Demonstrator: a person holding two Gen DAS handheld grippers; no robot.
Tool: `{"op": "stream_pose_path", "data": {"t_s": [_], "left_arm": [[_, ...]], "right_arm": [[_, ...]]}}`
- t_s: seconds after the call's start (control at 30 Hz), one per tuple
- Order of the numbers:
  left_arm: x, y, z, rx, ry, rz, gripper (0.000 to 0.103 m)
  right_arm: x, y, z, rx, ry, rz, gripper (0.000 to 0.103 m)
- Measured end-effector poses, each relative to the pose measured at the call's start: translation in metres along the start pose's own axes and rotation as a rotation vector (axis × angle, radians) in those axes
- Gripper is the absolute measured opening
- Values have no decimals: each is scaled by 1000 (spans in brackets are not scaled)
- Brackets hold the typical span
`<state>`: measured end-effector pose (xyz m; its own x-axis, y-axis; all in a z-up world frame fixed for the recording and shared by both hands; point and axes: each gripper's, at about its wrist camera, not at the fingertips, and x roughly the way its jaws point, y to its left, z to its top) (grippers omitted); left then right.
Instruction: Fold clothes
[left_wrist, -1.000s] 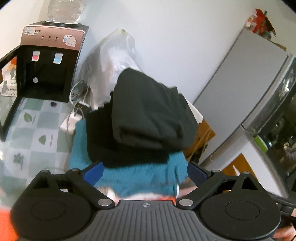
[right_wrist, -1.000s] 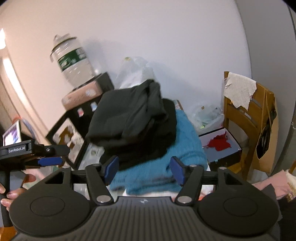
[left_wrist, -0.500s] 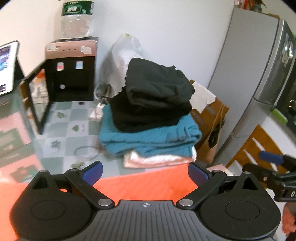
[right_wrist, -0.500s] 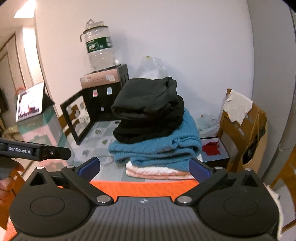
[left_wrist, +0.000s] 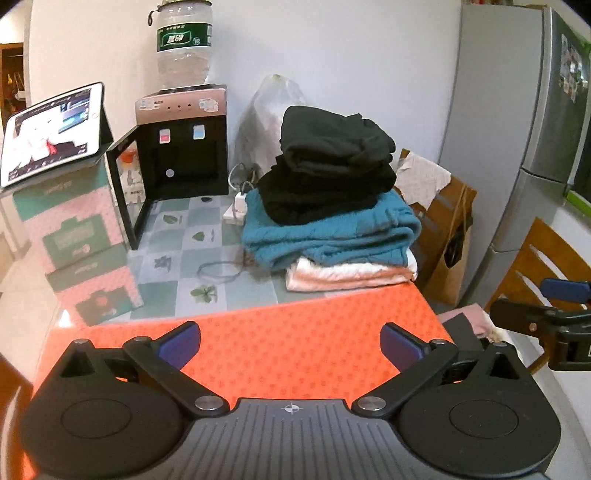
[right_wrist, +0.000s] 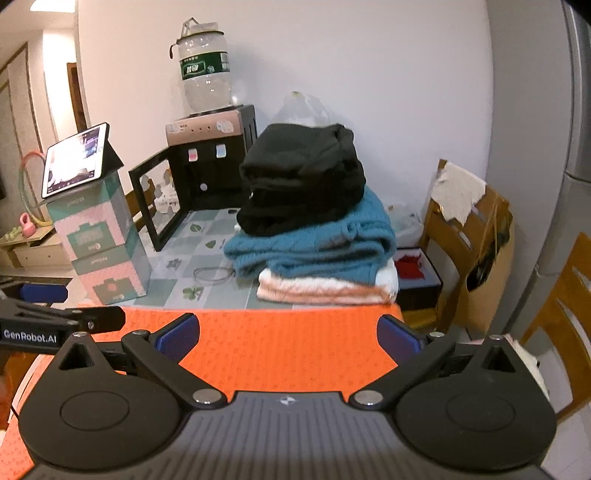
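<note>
A stack of folded clothes stands at the far end of the table: a black garment (left_wrist: 332, 162) (right_wrist: 303, 184) on top, a teal knit (left_wrist: 332, 236) (right_wrist: 314, 247) under it, a pale pink-white piece (left_wrist: 347, 273) (right_wrist: 325, 288) at the bottom. In front of the stack lies an orange mat (left_wrist: 266, 347) (right_wrist: 280, 347). My left gripper (left_wrist: 290, 341) hovers open above the mat, nothing between its blue pads. My right gripper (right_wrist: 288, 338) is likewise open and empty over the mat. Each gripper shows at the edge of the other's view.
A water dispenser (left_wrist: 181, 140) with a bottle stands behind on the tiled tabletop (left_wrist: 177, 251). A tablet (left_wrist: 51, 129) rests on stacked pink-green boxes (left_wrist: 81, 251) at left. A fridge (left_wrist: 517, 129), wooden chairs (right_wrist: 465, 240) and a plastic bag (left_wrist: 273, 110) are at right and back.
Both grippers have pulled back from the stack, which now looks smaller and farther. The orange mat has come into view beneath them. Both remain open; the right one opened wider.
</note>
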<state>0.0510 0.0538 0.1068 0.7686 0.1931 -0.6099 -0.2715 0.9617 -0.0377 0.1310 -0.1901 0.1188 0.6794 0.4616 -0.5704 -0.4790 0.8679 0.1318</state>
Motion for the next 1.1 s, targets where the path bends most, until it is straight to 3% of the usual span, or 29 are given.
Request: {"op": "stream_pose_path", "data": {"t_s": [0.27, 0.4, 0.53, 0.7, 1.1], "left_arm": [[-10, 8, -48, 0, 0, 103, 103], [-11, 13, -70, -16, 71, 104, 103], [-11, 12, -91, 31, 149, 94, 103], [-16, 12, -111, 37, 171, 66, 103], [-16, 24, -122, -26, 214, 101, 103]], "right_arm": [[-6, 10, -42, 53, 52, -8, 103], [-5, 13, -64, 98, 76, -24, 103], [-3, 16, -87, 154, 96, -67, 103], [-1, 23, -112, 168, 128, -95, 103], [2, 45, -143, 103, 185, -86, 103]]}}
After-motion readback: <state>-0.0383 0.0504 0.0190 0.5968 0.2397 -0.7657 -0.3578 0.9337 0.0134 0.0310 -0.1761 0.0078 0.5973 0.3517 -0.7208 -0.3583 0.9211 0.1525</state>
